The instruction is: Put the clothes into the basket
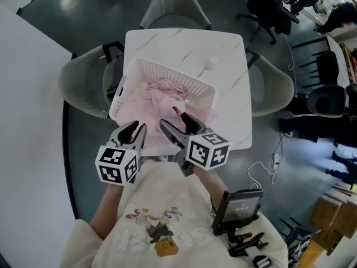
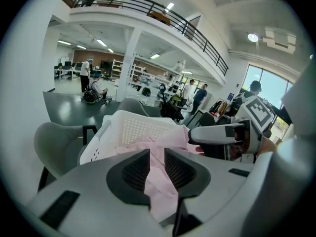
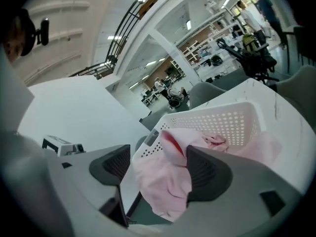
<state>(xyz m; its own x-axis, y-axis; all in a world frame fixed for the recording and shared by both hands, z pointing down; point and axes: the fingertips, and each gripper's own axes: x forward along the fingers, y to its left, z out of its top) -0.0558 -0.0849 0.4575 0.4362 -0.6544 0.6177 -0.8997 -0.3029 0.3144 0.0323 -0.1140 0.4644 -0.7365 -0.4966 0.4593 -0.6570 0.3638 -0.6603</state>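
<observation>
A white slotted basket point(image 1: 167, 71) stands on the white marble table point(image 1: 184, 43). A pink garment point(image 1: 167, 96) lies bunched inside it and spills over its near rim. My left gripper point(image 1: 136, 132) is at the basket's near left side, shut on a fold of the pink garment point(image 2: 160, 181), which runs between its jaws point(image 2: 157, 154). My right gripper point(image 1: 177, 121) is beside it at the near rim. Its jaws point(image 3: 160, 169) stand wider and hold a thick bunch of the same pink garment point(image 3: 163, 186), which hangs below them. The basket point(image 3: 222, 120) lies just ahead of it.
Grey chairs ring the table at the far side point(image 1: 174, 4), left point(image 1: 83, 88) and right point(image 1: 273, 85). A small white round object point(image 1: 214, 60) lies on the table behind the basket. A black device point(image 1: 240, 208) hangs at the person's front. People stand far off in the hall.
</observation>
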